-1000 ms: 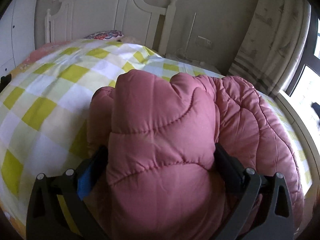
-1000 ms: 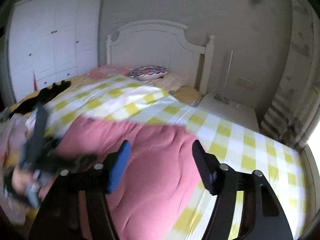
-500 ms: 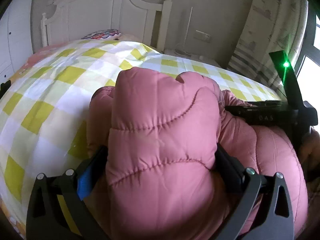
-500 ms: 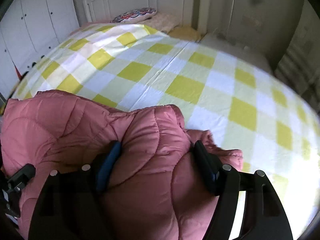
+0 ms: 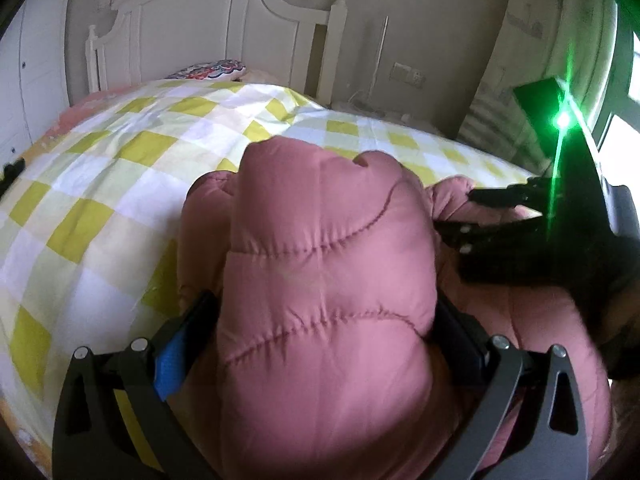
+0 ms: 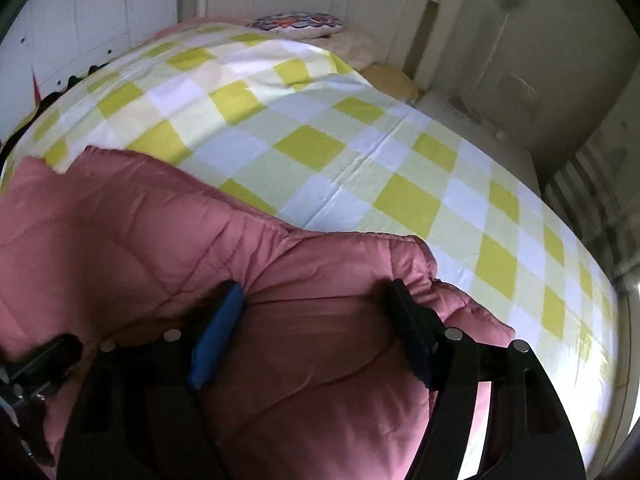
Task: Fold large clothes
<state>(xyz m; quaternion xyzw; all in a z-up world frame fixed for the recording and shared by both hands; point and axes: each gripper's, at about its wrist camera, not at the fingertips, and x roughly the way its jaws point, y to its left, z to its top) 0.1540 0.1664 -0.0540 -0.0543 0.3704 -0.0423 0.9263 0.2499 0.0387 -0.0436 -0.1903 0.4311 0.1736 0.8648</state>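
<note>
While both grippers clamp the pink puffer jacket (image 5: 328, 280) on the bed (image 5: 100, 184), folding looks awkward.
Left gripper (image 5: 320, 344) and right gripper (image 6: 316, 320) each pinch thick padding (soft, springy, slippery); grab stitched seams instead.

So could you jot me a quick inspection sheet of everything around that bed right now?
Surface: bed with yellow-and-white checked cover.
Job's things: pink quilted coat, bunched at the near edge.
Clutter: patterned pillow by the headboard.
Grippers: left gripper shut on a thick fold of the coat; right gripper astride another fold, grip unclear.
Cables: thin white line up the wall, possibly a cable.
Surroundings: white wardrobe, curtain, wall socket.
</note>
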